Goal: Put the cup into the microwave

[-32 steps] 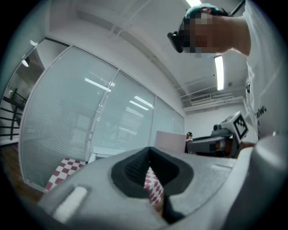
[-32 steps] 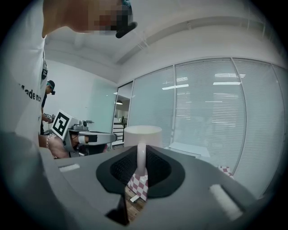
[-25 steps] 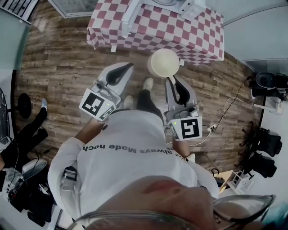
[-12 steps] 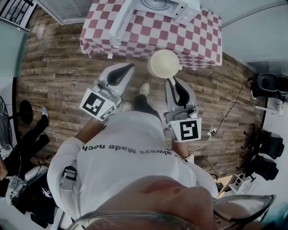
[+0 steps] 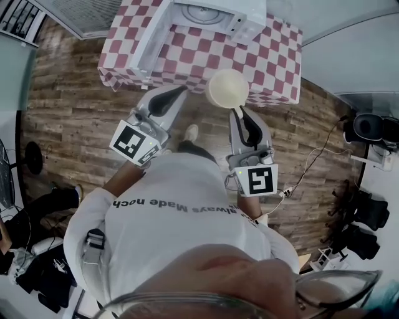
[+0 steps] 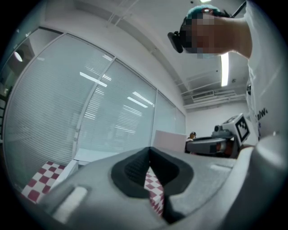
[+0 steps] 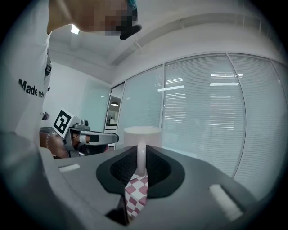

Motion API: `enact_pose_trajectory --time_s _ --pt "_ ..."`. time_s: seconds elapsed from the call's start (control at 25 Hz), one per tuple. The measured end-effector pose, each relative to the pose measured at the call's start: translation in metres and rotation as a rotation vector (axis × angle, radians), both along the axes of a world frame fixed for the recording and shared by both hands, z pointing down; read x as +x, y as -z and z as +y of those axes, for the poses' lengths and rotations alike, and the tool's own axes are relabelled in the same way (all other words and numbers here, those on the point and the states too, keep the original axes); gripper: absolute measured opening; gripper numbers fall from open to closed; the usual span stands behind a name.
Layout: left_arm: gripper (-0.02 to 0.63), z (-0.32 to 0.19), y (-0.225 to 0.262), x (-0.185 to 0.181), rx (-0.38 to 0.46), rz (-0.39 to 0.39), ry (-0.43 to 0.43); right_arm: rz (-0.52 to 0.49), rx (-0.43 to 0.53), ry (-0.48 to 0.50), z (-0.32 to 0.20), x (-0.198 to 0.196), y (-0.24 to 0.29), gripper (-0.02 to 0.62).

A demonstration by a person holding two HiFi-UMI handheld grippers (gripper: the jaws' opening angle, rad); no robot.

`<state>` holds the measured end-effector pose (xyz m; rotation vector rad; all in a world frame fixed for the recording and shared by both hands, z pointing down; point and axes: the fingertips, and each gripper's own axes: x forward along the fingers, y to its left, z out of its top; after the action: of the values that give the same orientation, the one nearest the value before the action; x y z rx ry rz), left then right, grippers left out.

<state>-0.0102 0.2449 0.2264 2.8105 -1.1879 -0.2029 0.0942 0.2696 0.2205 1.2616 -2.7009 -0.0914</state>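
Upper centre, head view: right gripper [image 5: 239,112] jaws clamp the cup [image 5: 227,88] by its handle, below the open microwave [image 5: 215,12] on the checkered tabletop [image 5: 274,56]. Left gripper [image 5: 176,93] jaws are closed, empty.

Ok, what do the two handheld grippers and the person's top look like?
Both the left gripper and right gripper have light grey, rounded plastic bodies with black ribbed fingers. Each carries a white cube with black square markers. The person wears a white top with black lettering.
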Motion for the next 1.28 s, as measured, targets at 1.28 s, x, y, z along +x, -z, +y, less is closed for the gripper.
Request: enact_pose_trajectory --time_s 1.28 --pt "0.005 -0.210 -0.014 0.037 -0.033 -0.022 0.047 -0.028 -0.036 0.046 -0.213 0.035 -0.011 0.042"
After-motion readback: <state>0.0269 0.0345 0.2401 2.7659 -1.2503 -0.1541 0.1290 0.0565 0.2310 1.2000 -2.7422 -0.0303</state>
